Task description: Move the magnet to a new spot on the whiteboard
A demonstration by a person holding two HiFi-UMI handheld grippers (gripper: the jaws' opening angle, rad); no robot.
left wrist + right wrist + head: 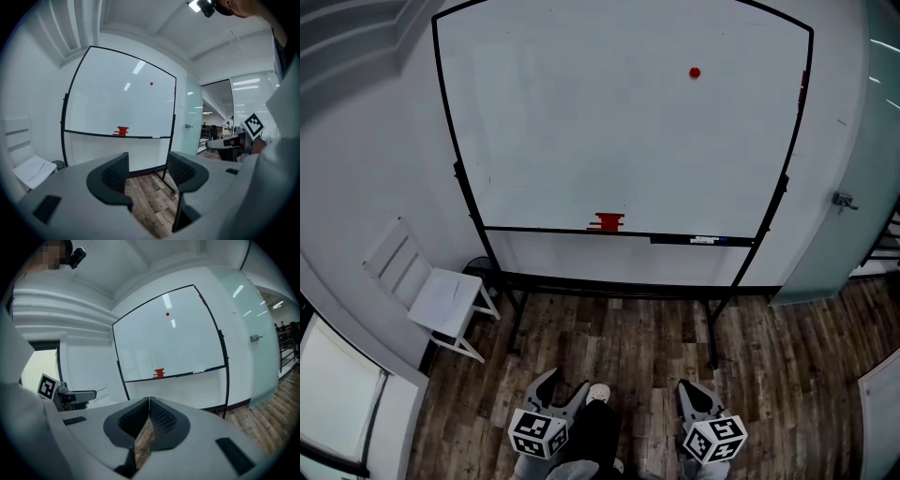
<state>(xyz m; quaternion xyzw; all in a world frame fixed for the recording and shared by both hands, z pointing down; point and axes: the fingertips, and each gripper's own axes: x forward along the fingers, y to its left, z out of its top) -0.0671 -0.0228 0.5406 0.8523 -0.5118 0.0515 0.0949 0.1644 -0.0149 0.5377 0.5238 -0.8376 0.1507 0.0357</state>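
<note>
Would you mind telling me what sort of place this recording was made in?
Probably an office or meeting room: a large black-framed whiteboard on a floor stand, a frosted glass partition beside it, and a wood-plank floor.

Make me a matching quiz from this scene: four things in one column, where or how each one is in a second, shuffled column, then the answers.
Column one:
1. magnet
2. white chair
3. left gripper
4. right gripper

Column two:
A. jaws together, nothing between them
B. upper right of the whiteboard
C. jaws apart, nothing between them
D. standing left of the whiteboard

Pairs: 1-B, 2-D, 3-C, 4-A.
</note>
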